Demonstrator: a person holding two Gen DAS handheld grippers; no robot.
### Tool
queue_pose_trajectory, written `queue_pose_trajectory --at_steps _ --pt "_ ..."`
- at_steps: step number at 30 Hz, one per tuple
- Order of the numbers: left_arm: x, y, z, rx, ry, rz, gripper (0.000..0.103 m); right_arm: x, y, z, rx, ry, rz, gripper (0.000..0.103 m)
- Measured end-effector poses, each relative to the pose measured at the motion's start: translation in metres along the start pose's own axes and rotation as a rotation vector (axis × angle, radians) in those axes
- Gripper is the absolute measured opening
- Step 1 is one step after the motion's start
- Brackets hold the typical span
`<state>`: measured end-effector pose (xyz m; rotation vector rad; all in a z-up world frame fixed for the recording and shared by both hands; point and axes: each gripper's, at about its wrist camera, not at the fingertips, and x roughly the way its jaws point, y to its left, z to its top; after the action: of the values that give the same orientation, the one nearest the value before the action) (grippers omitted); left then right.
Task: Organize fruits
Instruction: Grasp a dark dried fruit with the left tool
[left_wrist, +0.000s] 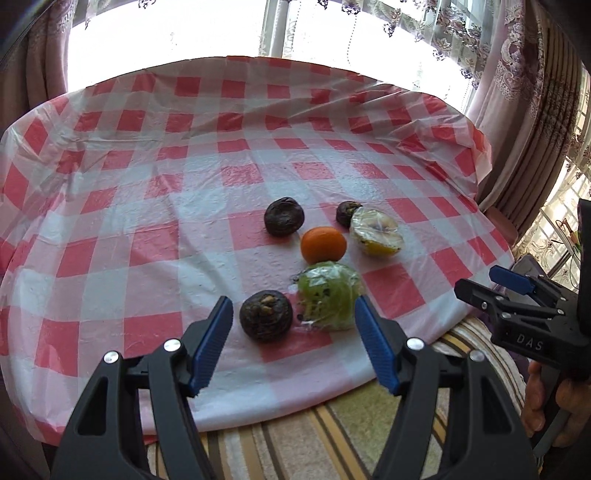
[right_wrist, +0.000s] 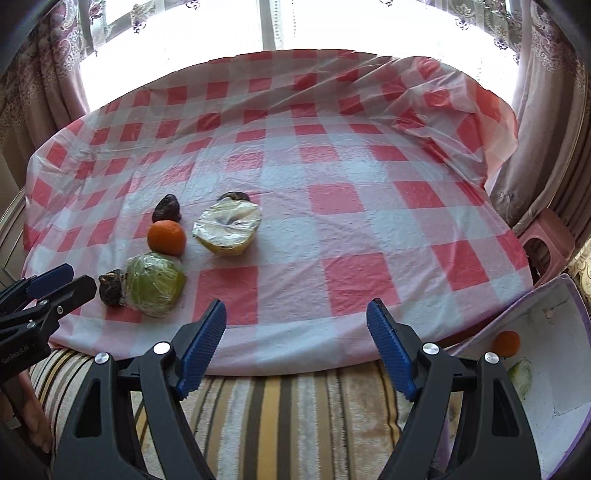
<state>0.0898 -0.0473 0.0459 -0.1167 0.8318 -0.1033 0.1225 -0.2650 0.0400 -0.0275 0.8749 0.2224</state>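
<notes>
Left wrist view: left claw (left_wrist: 293, 343) gapes before wrapped green fruit (left_wrist: 330, 295).

left gripper (left_wrist: 293, 343) jaws spread, right gripper (right_wrist: 297, 349) likewise

A red-and-white checked plastic tablecloth (left_wrist: 155, 206) covers the table. Behind it, bright daylight floods through a window (right_wrist: 332, 26) flanked by embroidered lace curtains (left_wrist: 517, 77). A striped cushion (right_wrist: 266, 417) lies nearest; a pink stool (right_wrist: 546, 243) stands right.
</notes>
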Motion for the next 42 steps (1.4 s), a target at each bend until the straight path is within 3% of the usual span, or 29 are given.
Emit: queue_pose_trajectory --at_steps 12,19,21,23,35,42 --pt "0.038 0.018 -0.003 -0.009 0.138 0.008 0.066 0.013 0.054 0.007 -0.108 0.011 0.068 0.076" --pt "0.055 0.018 0.001 0.023 0.165 0.017 0.052 0.020 0.072 0.010 -0.136 0.026 0.089 0.076" --pt "0.056 0.017 0.001 0.032 0.162 0.011 0.049 0.023 0.077 0.010 -0.146 0.028 0.093 0.076" --pt "0.055 0.016 0.000 0.035 0.157 0.015 0.040 0.025 0.081 0.010 -0.150 0.031 0.093 0.076" --pt "0.035 0.049 -0.002 -0.147 0.057 0.130 0.040 0.040 0.104 0.015 -0.179 0.052 0.119 0.076" --pt "0.032 0.056 -0.002 -0.169 0.049 0.131 0.040 0.051 0.116 0.018 -0.199 0.077 0.140 0.061"
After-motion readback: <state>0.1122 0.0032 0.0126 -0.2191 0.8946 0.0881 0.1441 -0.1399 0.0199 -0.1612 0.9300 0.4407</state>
